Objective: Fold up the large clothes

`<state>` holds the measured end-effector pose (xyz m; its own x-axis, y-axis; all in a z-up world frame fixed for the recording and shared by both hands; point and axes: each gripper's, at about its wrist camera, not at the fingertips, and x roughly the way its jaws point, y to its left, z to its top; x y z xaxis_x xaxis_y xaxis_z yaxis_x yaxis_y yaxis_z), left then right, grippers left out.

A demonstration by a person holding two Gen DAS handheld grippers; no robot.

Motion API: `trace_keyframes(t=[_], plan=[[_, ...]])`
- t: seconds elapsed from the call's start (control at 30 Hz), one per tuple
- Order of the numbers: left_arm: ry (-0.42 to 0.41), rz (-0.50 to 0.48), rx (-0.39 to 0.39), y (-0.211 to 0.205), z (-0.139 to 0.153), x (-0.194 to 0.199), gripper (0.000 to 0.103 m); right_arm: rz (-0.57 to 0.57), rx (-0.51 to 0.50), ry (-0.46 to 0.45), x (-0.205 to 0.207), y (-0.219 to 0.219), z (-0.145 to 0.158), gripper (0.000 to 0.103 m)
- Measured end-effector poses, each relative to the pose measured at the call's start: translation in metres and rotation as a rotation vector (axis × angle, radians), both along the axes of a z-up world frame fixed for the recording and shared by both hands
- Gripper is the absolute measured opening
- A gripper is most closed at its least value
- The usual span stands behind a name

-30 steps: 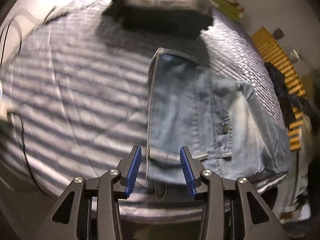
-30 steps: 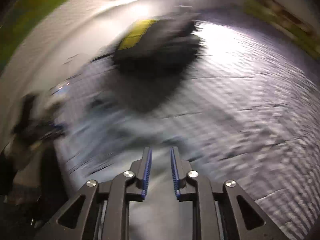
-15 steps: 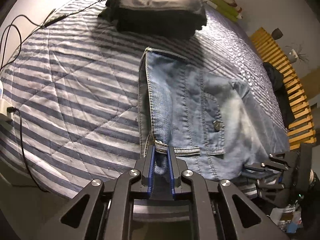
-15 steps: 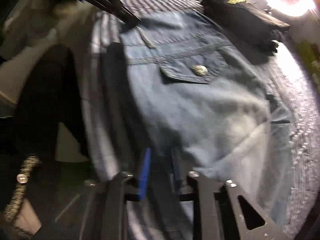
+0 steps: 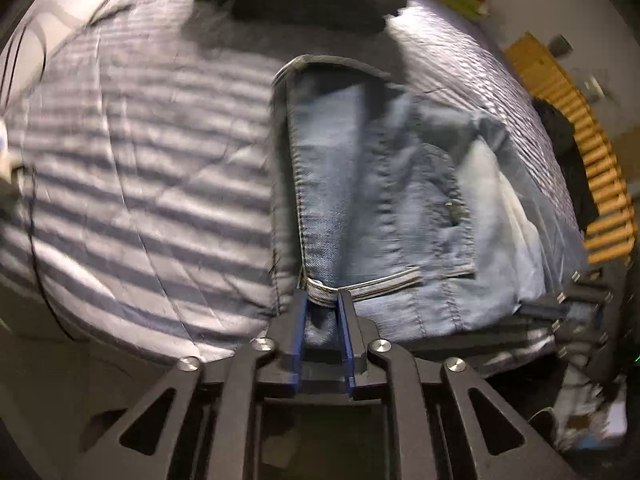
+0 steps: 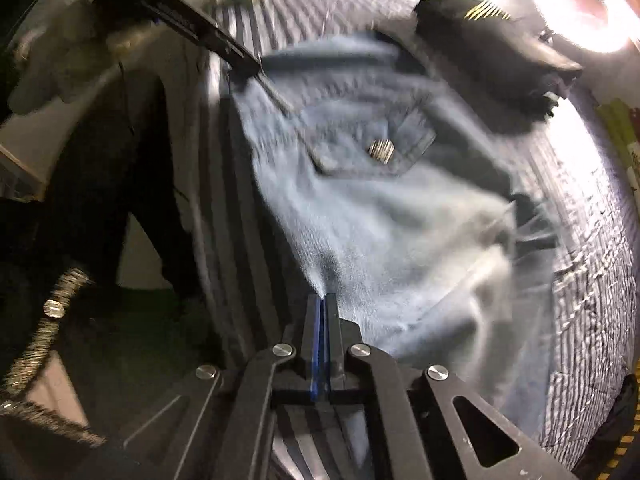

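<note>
A light blue denim jacket [image 5: 384, 200] lies flat on a striped bedspread [image 5: 140, 184]. My left gripper [image 5: 323, 300] holds the jacket's near hem corner. Denim fills the gap between its blue pads, and the jaws are opening slightly. My right gripper [image 6: 323, 300] is shut, with the jacket's [image 6: 380, 232] near edge pinched at its tips. The cloth rises to a point there. The chest pocket with its metal button [image 6: 382, 149] faces up. Each gripper shows in the other's view: the right gripper [image 5: 560, 312] at the jacket's right edge, the left gripper [image 6: 256, 72] at the far corner.
A stack of folded black clothes [image 5: 312, 4] sits on the bed beyond the jacket. A yellow slatted rack [image 5: 592, 184] with a dark garment [image 5: 568, 152] stands to the right. A cable [image 5: 32, 208] runs along the bed's left edge. A person's dark-trousered leg [image 6: 108, 184] stands beside the bed.
The left gripper went from open over the hem to closed on its corner. The right gripper swung over to the jacket's near edge and shut on it. The cloth now pulls up at both grips.
</note>
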<state>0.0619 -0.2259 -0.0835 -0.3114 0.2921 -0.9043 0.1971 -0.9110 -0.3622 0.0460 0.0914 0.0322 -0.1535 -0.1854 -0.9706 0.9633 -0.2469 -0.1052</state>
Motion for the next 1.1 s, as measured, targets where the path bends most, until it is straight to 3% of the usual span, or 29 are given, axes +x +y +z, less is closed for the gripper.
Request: trace_keyframes(t=[0.07,0.13,0.2,0.27,0.3,0.4,0.47,0.6,0.7,0.8,0.93,1.03,1.1], plan=[[0.02,0.029,0.018,-0.007,0.003,0.002,0.031,0.001,0.036,-0.027,0.001,-0.003,-0.01,0.003],[0.046,0.035,-0.028,-0.008,0.009,0.005,0.053,-0.008,-0.002,-0.09,-0.008,-0.005,0.002,0.003],[0.045,0.019,-0.021,-0.006,0.007,0.003,0.065,-0.041,-0.089,-0.158,-0.028,-0.008,0.028,0.012],[0.03,0.004,-0.008,-0.002,0.0,-0.001,0.065,-0.093,-0.185,-0.172,-0.055,-0.016,0.055,0.035],[0.02,-0.007,-0.001,0.001,-0.005,-0.004,0.065,-0.118,-0.239,-0.168,-0.071,-0.023,0.067,0.038],[0.03,-0.027,-0.036,0.013,-0.013,-0.007,0.064,-0.165,-0.333,-0.149,-0.111,-0.057,0.087,0.043],[0.037,-0.028,-0.05,0.018,-0.013,-0.006,0.062,-0.163,-0.342,-0.142,-0.135,-0.083,0.083,0.051],[0.046,-0.013,-0.031,0.013,-0.014,-0.001,0.044,-0.104,-0.255,-0.187,-0.172,-0.139,0.046,0.052],[0.05,-0.001,0.002,0.005,-0.016,0.002,0.037,-0.049,-0.181,-0.228,-0.187,-0.165,0.013,0.052],[0.051,-0.004,0.021,0.002,-0.017,0.003,0.031,-0.034,-0.133,-0.254,-0.2,-0.179,-0.011,0.052],[0.054,-0.011,0.028,-0.002,-0.016,0.006,0.025,0.009,-0.087,-0.402,-0.207,-0.184,-0.033,0.056],[0.056,-0.002,0.043,-0.004,-0.017,0.007,0.02,0.038,-0.069,-0.399,-0.2,-0.185,-0.038,0.057],[0.057,0.007,0.052,-0.005,-0.016,0.007,0.017,0.036,-0.059,-0.376,-0.194,-0.184,-0.038,0.047]])
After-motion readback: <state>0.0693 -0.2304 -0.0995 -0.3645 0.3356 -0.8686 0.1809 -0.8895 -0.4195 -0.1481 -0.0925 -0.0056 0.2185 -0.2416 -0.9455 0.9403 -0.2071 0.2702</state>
